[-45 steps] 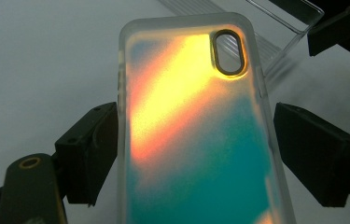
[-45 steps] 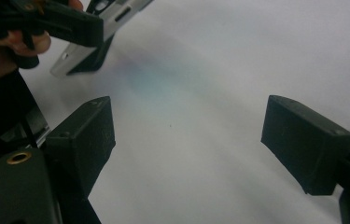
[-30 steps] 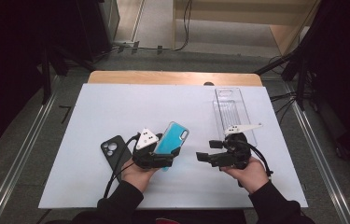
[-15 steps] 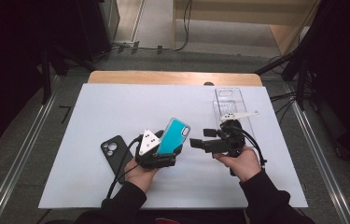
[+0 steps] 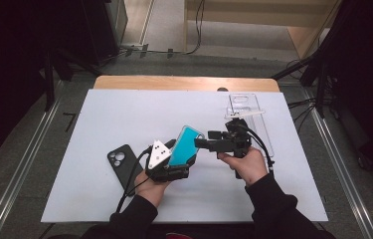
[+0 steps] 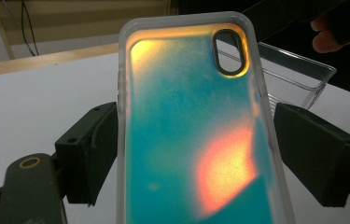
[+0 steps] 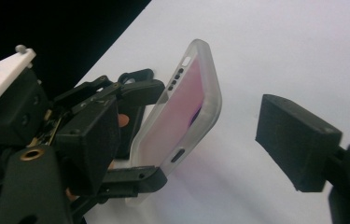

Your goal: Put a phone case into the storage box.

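The white tabletop (image 5: 104,114) took up most of the high view, with a strip of bare wood along its far edge. On its far right part lay a clear plastic case (image 5: 247,107), flat and well apart from the hands. Nearer the person, at the left, a black phone (image 5: 120,162) lay face down on the tabletop, just beside the left hand (image 5: 149,188). That hand held the left tongs (image 5: 173,164), which were clamped on the lower part of a teal phone case (image 5: 186,144) with a frosted rim; the case was lifted off the tabletop and tilted, its upper end leaning away from the person. In the left gripper view the two black jaws stood at either long edge of the case (image 6: 191,126), whose camera cut-out sat at the top right. The right hand (image 5: 246,164) carried the right tongs (image 5: 206,142), pointed leftward at the upper end of the case. Their jaws had just been closing yet stood apart, and in the right gripper view the case's end (image 7: 186,107) lay between them, with a plain gap to the right-hand jaw.
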### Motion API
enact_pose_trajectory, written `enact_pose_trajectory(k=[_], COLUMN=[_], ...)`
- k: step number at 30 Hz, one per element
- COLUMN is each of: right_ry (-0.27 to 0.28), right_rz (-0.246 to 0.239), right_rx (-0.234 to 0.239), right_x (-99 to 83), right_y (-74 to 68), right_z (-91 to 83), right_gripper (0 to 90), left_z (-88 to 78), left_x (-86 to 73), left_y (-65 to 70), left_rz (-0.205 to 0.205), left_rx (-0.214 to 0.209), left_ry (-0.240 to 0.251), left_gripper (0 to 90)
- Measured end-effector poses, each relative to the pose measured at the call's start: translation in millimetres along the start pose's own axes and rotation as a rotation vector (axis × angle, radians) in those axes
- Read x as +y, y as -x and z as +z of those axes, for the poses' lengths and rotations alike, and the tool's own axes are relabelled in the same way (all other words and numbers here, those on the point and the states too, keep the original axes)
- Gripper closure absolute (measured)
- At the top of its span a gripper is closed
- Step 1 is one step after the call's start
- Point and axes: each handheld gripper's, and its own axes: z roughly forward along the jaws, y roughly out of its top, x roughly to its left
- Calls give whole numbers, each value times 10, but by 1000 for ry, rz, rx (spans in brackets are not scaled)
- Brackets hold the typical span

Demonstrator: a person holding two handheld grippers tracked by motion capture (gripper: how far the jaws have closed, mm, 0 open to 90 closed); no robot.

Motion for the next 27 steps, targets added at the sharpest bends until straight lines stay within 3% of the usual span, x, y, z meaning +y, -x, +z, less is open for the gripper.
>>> enact_pose_trajectory(k=[9,13,16,23,27], right_ry=[1,-21,-14,-4,-2], right_rz=[155,186,195,226,239], right_rx=[29,31,38,61,78], right_x=[62,72,69,68,73], right_y=[41,46,56,76,77], right_z=[97,134,136,100,78], right_gripper=[470,597,750,770,771], left_z=[-14,-11,-12,-21,-15], left_x=[27,39,45,71,105], left_y=[8,22,36,60,48], left_rz=[-29,-31,-26,7,-9], left_rx=[7,8,11,20,-1], left_ry=[-1,-16,-14,-10,-27], left_gripper=[164,164,164,163,160])
